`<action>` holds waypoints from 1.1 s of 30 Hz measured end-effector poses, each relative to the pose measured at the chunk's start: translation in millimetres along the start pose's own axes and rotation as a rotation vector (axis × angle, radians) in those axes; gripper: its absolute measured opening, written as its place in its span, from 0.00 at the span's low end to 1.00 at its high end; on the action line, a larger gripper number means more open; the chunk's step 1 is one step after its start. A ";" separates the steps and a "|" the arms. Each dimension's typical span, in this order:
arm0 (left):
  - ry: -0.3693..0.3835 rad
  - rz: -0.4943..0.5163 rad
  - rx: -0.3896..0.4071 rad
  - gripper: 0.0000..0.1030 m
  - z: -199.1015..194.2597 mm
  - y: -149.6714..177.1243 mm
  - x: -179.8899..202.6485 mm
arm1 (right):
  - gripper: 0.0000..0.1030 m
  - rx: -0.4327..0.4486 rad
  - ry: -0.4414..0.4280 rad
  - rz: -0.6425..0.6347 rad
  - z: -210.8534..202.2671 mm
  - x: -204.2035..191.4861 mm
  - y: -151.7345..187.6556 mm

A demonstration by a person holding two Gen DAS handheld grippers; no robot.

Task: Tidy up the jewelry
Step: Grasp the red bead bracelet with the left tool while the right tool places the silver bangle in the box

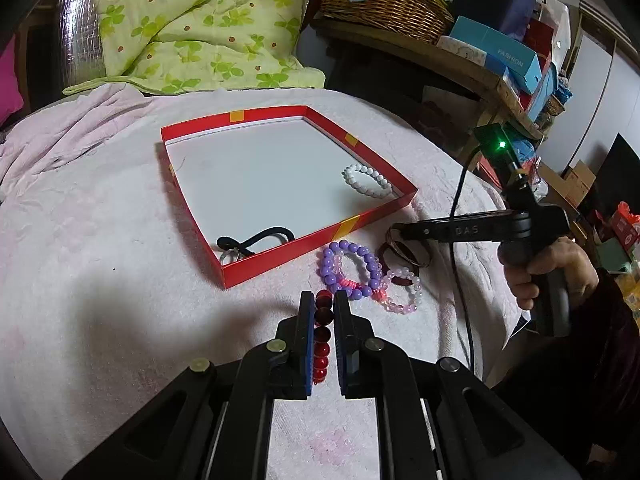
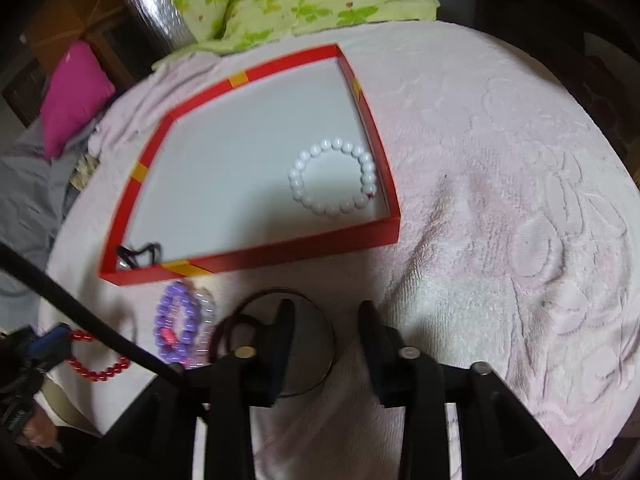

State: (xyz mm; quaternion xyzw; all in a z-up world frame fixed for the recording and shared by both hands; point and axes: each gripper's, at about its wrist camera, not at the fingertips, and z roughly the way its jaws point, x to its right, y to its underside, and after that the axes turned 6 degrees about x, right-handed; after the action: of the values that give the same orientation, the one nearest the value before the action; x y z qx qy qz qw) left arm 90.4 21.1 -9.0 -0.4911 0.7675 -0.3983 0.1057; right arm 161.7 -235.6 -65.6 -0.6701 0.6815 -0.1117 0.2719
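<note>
My left gripper (image 1: 323,296) is shut on a red bead bracelet (image 1: 322,336), lifted over the pink towel; the right wrist view shows the bracelet (image 2: 100,376) dangling from it. A red tray (image 1: 280,256) with a white floor holds a white bead bracelet (image 1: 362,167) and a black hair tie (image 1: 264,236). Beside the tray's near wall lie a purple bracelet (image 1: 348,246), a clear pink bracelet (image 1: 416,286) and dark bangles (image 1: 400,258). My right gripper (image 2: 326,316) stands open just over a thin dark bangle (image 2: 264,293), one finger inside its ring.
A green patterned quilt (image 1: 200,20) lies behind the tray. A wicker basket (image 1: 384,4) and stacked boxes (image 1: 504,56) fill the shelf at right. A magenta cushion (image 2: 76,92) sits at far left. A black cable (image 1: 460,248) hangs from the right gripper across the towel.
</note>
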 end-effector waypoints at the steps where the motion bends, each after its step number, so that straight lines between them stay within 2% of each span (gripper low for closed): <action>1: -0.001 -0.001 -0.001 0.09 0.4 0.0 -0.1 | 0.35 0.008 0.005 -0.023 1.6 -2.2 0.2; 2: -0.003 -0.005 -0.001 0.09 0.7 -0.4 -0.6 | 0.29 0.011 0.012 -0.043 2.1 -4.3 0.3; 4: -0.004 -0.012 0.004 0.09 0.7 -1.5 -0.8 | 0.07 0.018 0.037 -0.073 0.8 -8.6 2.3; 5: -0.004 -0.015 0.010 0.09 0.6 -2.6 -0.7 | 0.04 0.022 0.043 -0.079 -0.9 -9.5 3.2; 9: 0.016 -0.007 0.060 0.09 -5.5 -8.9 4.9 | 0.03 0.113 0.032 -0.079 -25.4 -12.3 1.6; 14: 0.038 0.003 0.150 0.09 -15.5 -24.0 9.9 | 0.03 0.234 -0.064 -0.029 -59.5 -8.4 -3.1; 18: 0.014 0.005 0.216 0.09 -13.3 -43.1 7.0 | 0.03 0.311 -0.102 0.011 -72.3 -13.1 -11.7; 21: -0.046 -0.005 0.238 0.09 4.5 -58.3 -2.7 | 0.03 0.299 -0.090 0.045 -57.1 -24.1 -27.3; 27: -0.148 -0.125 0.171 0.09 60.6 -78.6 -47.0 | 0.04 0.201 -0.038 0.101 -1.0 -36.8 -49.2; 33: -0.213 -0.127 0.110 0.09 92.2 -79.3 -55.4 | 0.09 0.162 -0.028 0.129 32.3 -46.1 -65.0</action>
State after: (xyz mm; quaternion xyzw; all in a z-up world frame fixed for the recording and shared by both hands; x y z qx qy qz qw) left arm 221.9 4.8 -25.9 -0.5716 0.6962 -0.3914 0.1879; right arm 231.8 -188.8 -48.6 -0.6023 0.7081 -0.1393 0.3413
